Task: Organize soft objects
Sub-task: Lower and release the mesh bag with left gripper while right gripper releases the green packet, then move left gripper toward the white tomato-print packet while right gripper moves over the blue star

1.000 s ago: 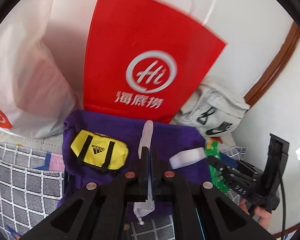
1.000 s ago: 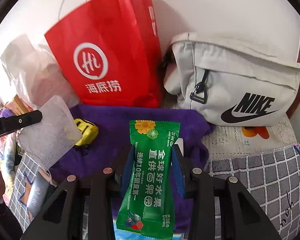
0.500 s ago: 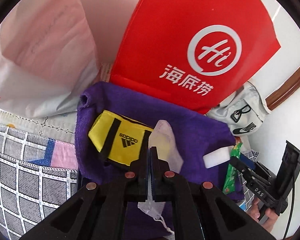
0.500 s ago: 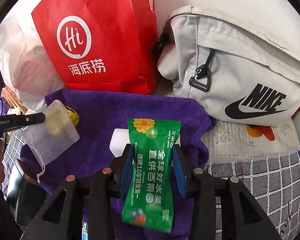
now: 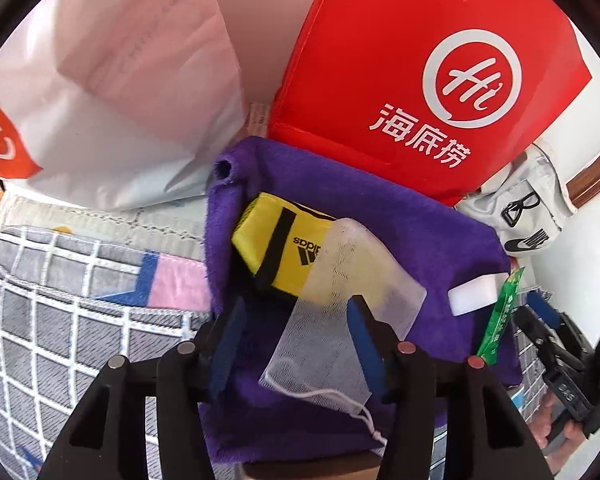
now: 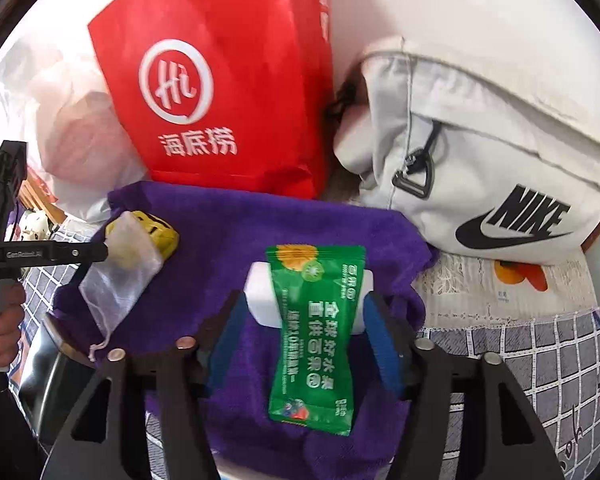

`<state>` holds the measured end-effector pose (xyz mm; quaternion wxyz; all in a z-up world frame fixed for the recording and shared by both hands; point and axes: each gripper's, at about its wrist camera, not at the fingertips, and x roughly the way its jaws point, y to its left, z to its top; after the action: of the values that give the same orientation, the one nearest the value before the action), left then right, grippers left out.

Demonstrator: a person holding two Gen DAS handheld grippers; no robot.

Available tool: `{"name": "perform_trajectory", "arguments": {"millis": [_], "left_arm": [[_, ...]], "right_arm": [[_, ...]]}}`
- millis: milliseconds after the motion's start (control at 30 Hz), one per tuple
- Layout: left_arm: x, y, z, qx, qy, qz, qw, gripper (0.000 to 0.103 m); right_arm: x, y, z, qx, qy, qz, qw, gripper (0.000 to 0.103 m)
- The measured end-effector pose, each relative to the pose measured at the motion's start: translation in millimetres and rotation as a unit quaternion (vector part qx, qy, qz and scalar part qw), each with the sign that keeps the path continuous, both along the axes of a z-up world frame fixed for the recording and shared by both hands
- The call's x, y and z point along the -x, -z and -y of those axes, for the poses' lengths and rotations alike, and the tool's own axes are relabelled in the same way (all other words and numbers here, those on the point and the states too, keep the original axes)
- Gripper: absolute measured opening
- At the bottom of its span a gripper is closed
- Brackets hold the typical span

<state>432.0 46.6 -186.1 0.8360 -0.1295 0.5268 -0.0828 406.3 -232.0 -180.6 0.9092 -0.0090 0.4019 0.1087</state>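
Nearest me in the left wrist view, the left tongs (image 5: 294,306) are spread wide. The mesh drawstring pouch (image 5: 340,280) lies between them at centre frame on the purple towel (image 5: 420,232), its upper end lapping over the yellow Adidas pouch (image 5: 272,240).

The mesh looks feather-light and limp, so I judge it will sag and fold. I'd pinch it at the gathered drawstring end low in the frame, not at the flat middle.

In the right wrist view the right tongs (image 6: 302,300) are also parted, wider than the green snack packet (image 6: 316,332) between them. It lies over a white foam block (image 6: 260,292) at centre. I cannot tell whether the packet rests fully flat. Its film looks slick and crinkly, so the sealed end should give the surest grip.

The towel is plush and will drag on anything I slide. It lies on a grey checked cloth (image 5: 60,300) at lower left.

Farther back stand a red paper bag (image 5: 400,80), a white plastic bag (image 5: 120,100) and a pale Nike bag (image 6: 480,160), all against a white wall (image 6: 460,0).
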Motion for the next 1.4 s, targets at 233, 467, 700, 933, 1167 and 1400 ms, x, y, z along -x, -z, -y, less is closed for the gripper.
{"name": "perform_trajectory", "arguments": {"millis": [233,467,700,933,1167,1400], "left_arm": [[30.9,-24.5,-4.4,-0.024,-0.018,0.021,0.9993,0.058],[85.5,-51.7,-16.0,-0.021,-0.01,0.044,0.9988,0.058],[137.9,-58.6,-17.4,-0.064,-0.003,0.045,0.9969,0.058],[181.0,-54.2,-22.5,-0.05,0.002,0.041,0.9979,0.058],[211.7,-46.3,-23.4,-0.062,0.011,0.043,0.9971,0.058],[228.4,-34.2,-38.2,-0.049,-0.006,0.029,0.9984,0.058]], "right_arm": [[35.9,-23.1,-6.2,-0.004,0.005,0.016,1.0,0.063],[95.3,-32.9,-16.9,-0.025,0.0,0.008,1.0,0.063],[175.5,-17.3,-33.3,-0.034,-0.028,-0.023,0.999,0.046],[248.6,0.1,-35.4,-0.035,-0.049,-0.06,0.996,0.039],[270.1,26.9,-45.6,-0.046,-0.056,-0.086,0.994,0.029],[264.0,44.7,-56.7,-0.048,-0.063,-0.095,0.992,0.028]]}}
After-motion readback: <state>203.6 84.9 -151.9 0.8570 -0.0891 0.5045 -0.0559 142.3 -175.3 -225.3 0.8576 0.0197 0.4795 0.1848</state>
